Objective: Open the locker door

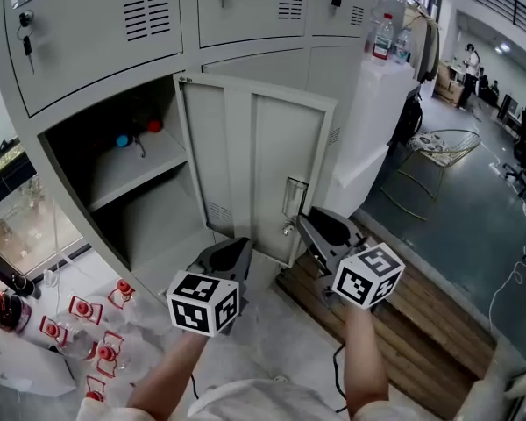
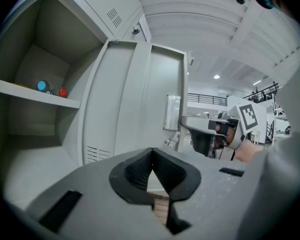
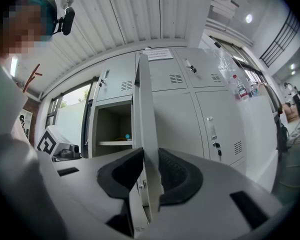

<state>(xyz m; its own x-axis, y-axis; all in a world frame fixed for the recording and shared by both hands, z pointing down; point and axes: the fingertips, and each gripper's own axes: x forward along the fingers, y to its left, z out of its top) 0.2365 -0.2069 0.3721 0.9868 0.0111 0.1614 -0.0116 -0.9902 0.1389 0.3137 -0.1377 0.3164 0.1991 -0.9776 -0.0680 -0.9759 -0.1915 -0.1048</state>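
**At the locker front: right claw on the door's free edge**

At the far left, the locker [image 1: 70, 160] stands open, its shelf [image 1: 136, 172] carrying a small blue thing [image 1: 123, 140] and a red one [image 1: 154, 125]. Just right of that opening hangs the door [image 1: 254, 165], hinged on the side next to the compartment and swung well out toward the person. Its long axis is upright and its inner face is turned to the camera.

Low in front of that inner face is the left claw [image 1: 234, 247]. Its tips are pressed together with nothing between them, and it is near the door but apart from it.

Further right, the right claw [image 1: 309, 224] points level at the door's free edge, just below the latch plate [image 1: 294, 198]. In the right gripper view the thin edge of the door [image 3: 146, 114] runs upright through the right claw [image 3: 149, 159]. Both pads lie against the door, so the claw is closed on the sheet partway along its travel.

The door is already largely open. What matters for the next move is that the free edge lies straight ahead in the right claw, with the hinge line off to its left. Any further swing would, I judge, carry that edge on an arc rightward toward the neighbouring lockers. The right hand is the nearer one and already has hold.
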